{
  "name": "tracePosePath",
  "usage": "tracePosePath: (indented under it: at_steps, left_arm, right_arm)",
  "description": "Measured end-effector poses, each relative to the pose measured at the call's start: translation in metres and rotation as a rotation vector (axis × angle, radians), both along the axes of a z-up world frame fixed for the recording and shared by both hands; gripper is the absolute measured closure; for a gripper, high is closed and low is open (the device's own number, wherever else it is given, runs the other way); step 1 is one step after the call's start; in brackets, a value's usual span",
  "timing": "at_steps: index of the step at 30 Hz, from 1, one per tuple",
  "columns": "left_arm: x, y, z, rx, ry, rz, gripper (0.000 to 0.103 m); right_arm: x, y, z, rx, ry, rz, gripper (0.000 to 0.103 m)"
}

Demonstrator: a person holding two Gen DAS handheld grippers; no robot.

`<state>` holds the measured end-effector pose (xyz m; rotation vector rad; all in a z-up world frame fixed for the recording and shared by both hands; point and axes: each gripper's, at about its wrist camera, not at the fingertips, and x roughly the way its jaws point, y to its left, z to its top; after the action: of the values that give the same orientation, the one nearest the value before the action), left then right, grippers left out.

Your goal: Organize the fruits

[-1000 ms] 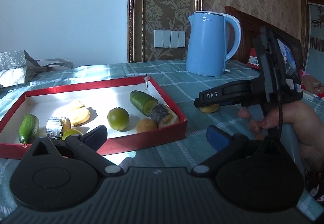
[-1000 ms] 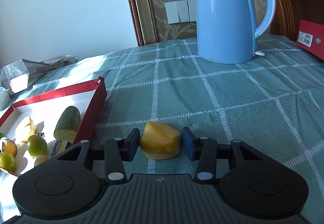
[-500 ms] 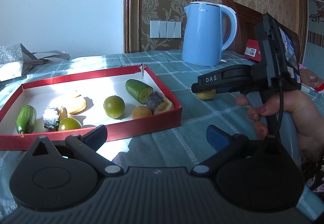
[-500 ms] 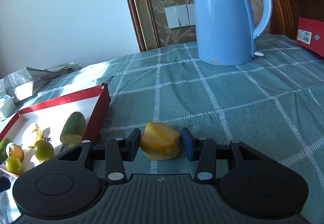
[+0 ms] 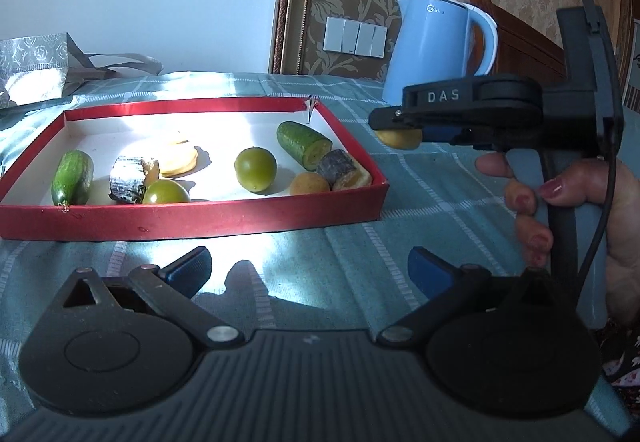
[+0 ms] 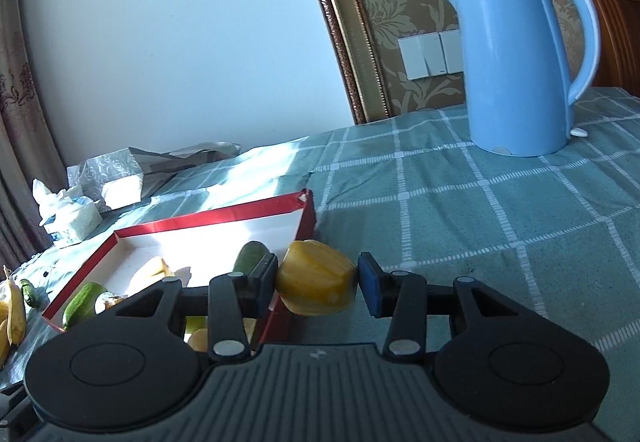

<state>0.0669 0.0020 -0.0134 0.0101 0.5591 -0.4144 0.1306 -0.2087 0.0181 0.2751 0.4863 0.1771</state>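
Note:
My right gripper (image 6: 318, 284) is shut on a yellow fruit piece (image 6: 316, 282) and holds it in the air just right of the red tray (image 6: 208, 220). In the left wrist view the same gripper (image 5: 396, 132) hangs with the yellow piece (image 5: 400, 138) beside the tray's right wall (image 5: 352, 146). The tray holds a cucumber (image 5: 72, 182), a cut cucumber (image 5: 302, 140), two green round fruits (image 5: 255, 169), dark-skinned chunks (image 5: 128, 182) and yellow slices (image 5: 178, 158). My left gripper (image 5: 308, 268) is open and empty in front of the tray.
A blue kettle (image 6: 520, 58) stands at the back right on the green checked cloth (image 6: 480, 210). A silver bag (image 5: 36, 70) and tissues (image 6: 68, 210) lie at the back left. Bananas (image 6: 12, 310) lie left of the tray.
My right gripper has lifted the yellow piece off the cloth and carried it left toward the tray. My left gripper has drawn back a little from the tray and stays open.

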Motion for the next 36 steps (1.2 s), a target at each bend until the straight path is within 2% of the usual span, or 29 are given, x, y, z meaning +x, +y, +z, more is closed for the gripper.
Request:
tracePosePath:
  at_steps: [4,10,15,16,17,22,25,28,31,34,36]
  left_arm:
    - [-0.003,-0.006,-0.001,0.03,0.002,-0.028,0.0]
    - [0.002,-0.003,-0.004,0.027,0.037,-0.007,0.0]
    - [0.005,-0.001,-0.005,0.019,0.064,-0.002,0.0]
    - [0.005,-0.001,-0.005,0.018,0.064,-0.003,0.0]
    - [0.005,-0.001,-0.005,0.018,0.064,-0.004,0.0]
    - [0.002,-0.005,-0.003,0.029,0.047,-0.026,0.0]
    - [-0.002,-0.008,-0.002,0.038,0.024,-0.048,0.0]
    - [-0.008,-0.01,0.001,0.011,-0.02,-0.076,0.0]
    - [-0.016,-0.017,0.004,-0.026,-0.05,-0.137,0.0]
    - [-0.026,-0.026,0.005,-0.018,-0.085,-0.19,0.0]
    - [-0.034,-0.03,0.007,-0.003,-0.125,-0.21,0.0]
  right_arm:
    - [0.014,0.03,0.012,-0.065,-0.001,0.111,0.06]
    - [0.045,0.069,0.013,-0.142,0.037,0.224,0.06]
    - [0.06,0.078,0.007,-0.133,0.03,0.247,0.059]
    - [0.061,0.077,0.006,-0.117,0.025,0.249,0.054]
    - [0.06,0.073,0.007,-0.096,0.014,0.233,0.049]
    - [0.029,0.034,0.014,0.063,-0.04,0.133,0.046]
    - [0.001,0.015,0.012,0.055,-0.055,0.044,0.044]
    - [-0.034,-0.005,0.005,0.056,-0.079,-0.045,0.041]
    - [-0.072,-0.041,-0.012,0.181,-0.117,-0.131,0.034]
    - [-0.079,-0.075,-0.024,0.335,-0.052,-0.183,0.033]
    - [-0.076,-0.089,-0.026,0.385,-0.035,-0.221,0.033]
